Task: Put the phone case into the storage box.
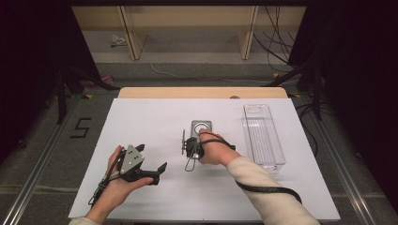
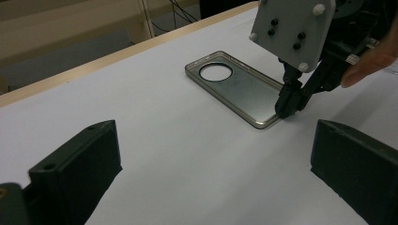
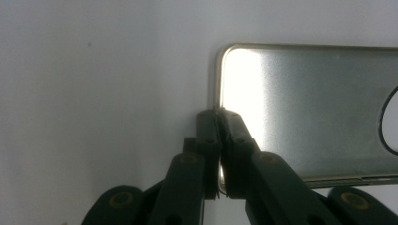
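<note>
A silvery phone case [image 1: 201, 126] with a round camera hole lies flat near the middle of the white table [image 1: 141, 122]. In the right gripper view my right gripper [image 3: 217, 115] is shut on the rim of the phone case [image 3: 305, 108] at its short end, one jaw inside the rim and one outside. The left gripper view shows the same pinch, with the right gripper [image 2: 287, 110] at the near end of the phone case [image 2: 234, 86]. My left gripper [image 1: 152, 157] rests in the hand to the left, open, with only bare table between its jaws [image 2: 211, 154].
A long clear plastic box [image 1: 263, 136] stands to the right of the case. A wooden strip [image 1: 202, 92] borders the table's far edge. The right gripper's black cable [image 1: 267, 189] trails over the sleeve toward the front right.
</note>
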